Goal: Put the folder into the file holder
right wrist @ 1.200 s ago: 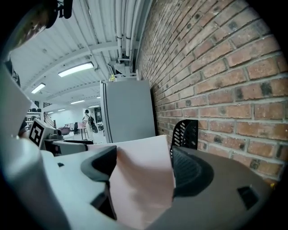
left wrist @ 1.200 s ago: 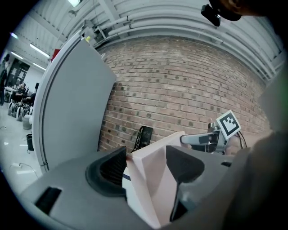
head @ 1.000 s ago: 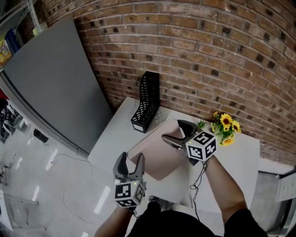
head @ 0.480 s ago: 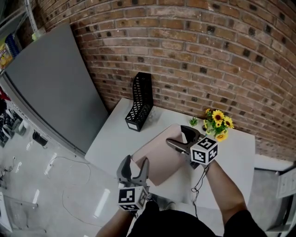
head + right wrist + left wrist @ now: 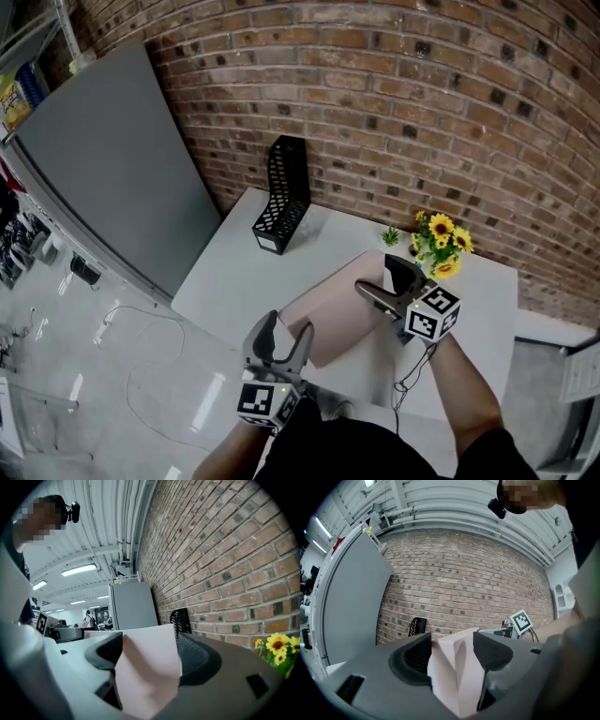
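A pink folder (image 5: 337, 305) is held over the white table (image 5: 239, 272), tilted, with one gripper at each end. My left gripper (image 5: 286, 330) is shut on its near left corner; in the left gripper view the folder (image 5: 457, 677) fills the gap between the jaws and is creased. My right gripper (image 5: 377, 277) is shut on the far right edge, and the folder (image 5: 147, 667) sits between its jaws. The black mesh file holder (image 5: 281, 192) stands upright at the table's back left, apart from the folder. It also shows as the file holder (image 5: 417, 626) and the file holder (image 5: 180, 620).
A small bunch of sunflowers (image 5: 441, 244) stands at the back right of the table by the brick wall (image 5: 394, 103). A tall grey cabinet (image 5: 103, 159) stands to the left. The floor (image 5: 84, 375) lies beyond the table's left edge.
Both grippers and the folder have drifted slightly right and toward me, a bit farther from the file holder. The left jaws now sit over the folder's corner.
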`<act>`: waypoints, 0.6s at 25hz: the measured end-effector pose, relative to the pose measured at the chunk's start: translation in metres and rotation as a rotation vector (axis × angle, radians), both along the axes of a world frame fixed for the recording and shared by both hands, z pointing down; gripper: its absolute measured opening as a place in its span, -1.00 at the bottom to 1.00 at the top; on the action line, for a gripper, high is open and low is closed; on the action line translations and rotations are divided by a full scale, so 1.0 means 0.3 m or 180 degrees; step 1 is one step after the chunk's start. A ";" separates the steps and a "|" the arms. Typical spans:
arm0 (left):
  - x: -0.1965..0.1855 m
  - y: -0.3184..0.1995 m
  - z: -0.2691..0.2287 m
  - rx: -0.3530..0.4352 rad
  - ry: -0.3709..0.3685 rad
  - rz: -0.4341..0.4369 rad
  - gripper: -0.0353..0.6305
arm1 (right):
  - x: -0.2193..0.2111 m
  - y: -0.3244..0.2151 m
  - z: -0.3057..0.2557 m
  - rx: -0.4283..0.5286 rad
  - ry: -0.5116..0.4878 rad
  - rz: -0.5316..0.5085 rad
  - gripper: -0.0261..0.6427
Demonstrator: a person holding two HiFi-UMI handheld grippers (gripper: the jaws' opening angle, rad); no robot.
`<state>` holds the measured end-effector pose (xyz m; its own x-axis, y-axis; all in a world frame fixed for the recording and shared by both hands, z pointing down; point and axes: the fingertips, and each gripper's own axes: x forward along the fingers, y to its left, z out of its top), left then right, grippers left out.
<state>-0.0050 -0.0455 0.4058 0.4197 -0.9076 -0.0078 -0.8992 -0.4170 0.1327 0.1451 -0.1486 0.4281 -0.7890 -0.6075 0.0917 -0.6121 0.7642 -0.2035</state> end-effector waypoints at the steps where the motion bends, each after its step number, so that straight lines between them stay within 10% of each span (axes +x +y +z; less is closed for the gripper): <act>1: 0.008 0.008 0.001 0.0001 -0.0030 0.0011 -0.05 | 0.009 0.010 -0.003 -0.0031 -0.0052 -0.0012 0.20; 10: 0.054 0.059 0.005 0.0136 -0.0175 0.0141 -0.05 | 0.086 0.032 -0.068 -0.0841 -0.0731 0.0211 0.28; 15: 0.088 0.085 0.008 0.0076 -0.0204 0.0243 -0.06 | 0.103 0.019 -0.057 -0.0894 -0.0373 0.0525 0.02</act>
<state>0.0214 -0.0201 0.4082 0.4880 -0.8728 0.0001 -0.8710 -0.4870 0.0653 0.1759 -0.1429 0.4111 -0.6973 -0.6916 0.1882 -0.6828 0.5610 -0.4681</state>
